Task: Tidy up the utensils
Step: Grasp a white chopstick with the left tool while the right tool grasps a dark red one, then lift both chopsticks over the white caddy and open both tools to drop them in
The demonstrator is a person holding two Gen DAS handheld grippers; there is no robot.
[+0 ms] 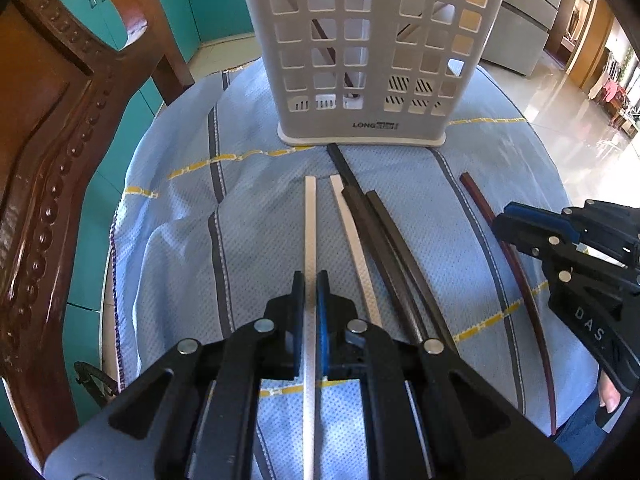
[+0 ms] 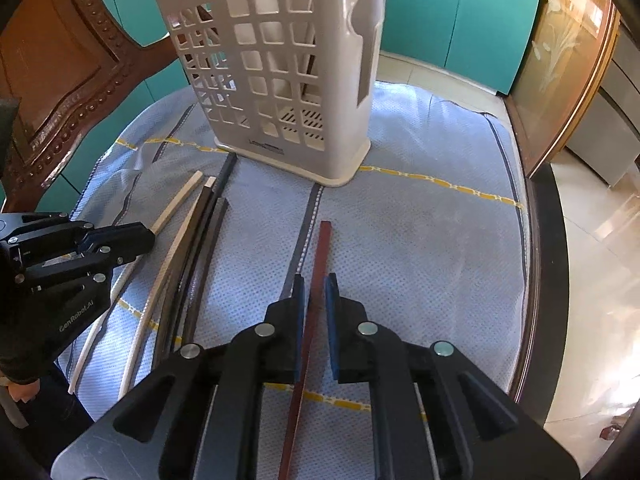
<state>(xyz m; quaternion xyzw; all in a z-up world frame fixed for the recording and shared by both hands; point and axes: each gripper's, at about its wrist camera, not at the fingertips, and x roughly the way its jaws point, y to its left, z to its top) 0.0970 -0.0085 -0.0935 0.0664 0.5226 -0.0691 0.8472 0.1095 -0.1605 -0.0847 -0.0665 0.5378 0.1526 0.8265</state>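
The left gripper point(image 1: 310, 292) closes its fingers on a white chopstick point(image 1: 309, 220) lying straight toward 12 o'clock. The right gripper point(image 2: 314, 292) pinches a red-brown chopstick point(image 2: 322, 248). Between them lie another white stick point(image 1: 352, 232) and three dark sticks point(image 1: 384, 232) on the blue cloth point(image 1: 180, 240). Beyond, at 12 o'clock, stands the white lattice holder point(image 1: 360, 60).

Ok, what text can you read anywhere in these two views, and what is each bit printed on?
"LONG", then a blurred block: base of the utensil basket; in the right wrist view that label is unreadable.
"DAS": body of the right hand-held gripper, partly cut off.
"GenRobot.AI": body of the left hand-held gripper.
No text shows on the chopsticks or cloth.
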